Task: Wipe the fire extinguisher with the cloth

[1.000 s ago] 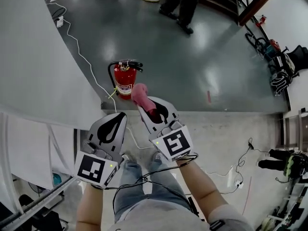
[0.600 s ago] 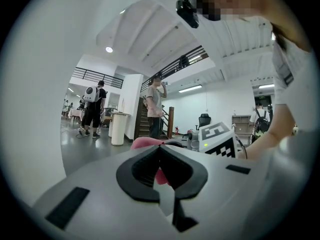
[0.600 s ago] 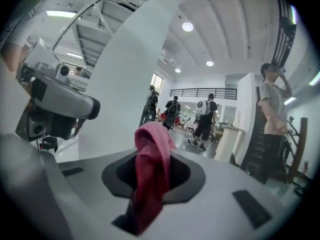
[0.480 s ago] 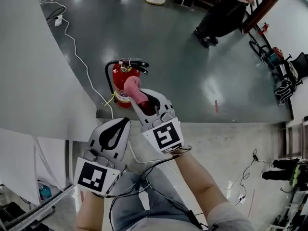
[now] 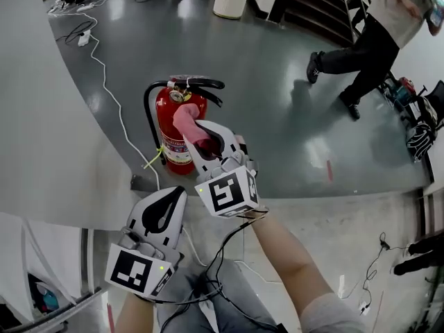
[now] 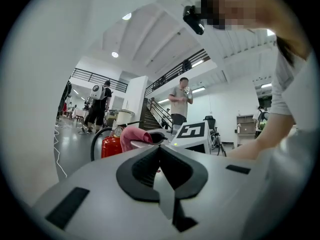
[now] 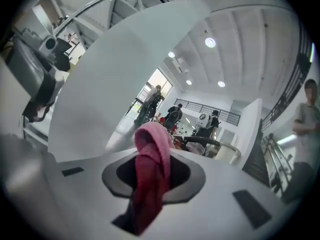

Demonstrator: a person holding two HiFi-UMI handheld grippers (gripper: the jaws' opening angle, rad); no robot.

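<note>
Glossy grey floor [image 5: 277,82]; curved white wall [image 5: 41,116] on the left; white cable [image 5: 104,82] trailing along its foot. Dark staircase [image 5: 312,5] at the top; person [image 5: 368,47] walking at top right; round ceiling lights [image 7: 210,42].

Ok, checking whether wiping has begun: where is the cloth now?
Head view, centre-left: the pink cloth is clamped in the right tongs, its end at the top of the fire extinguisher, below its handle.
</note>
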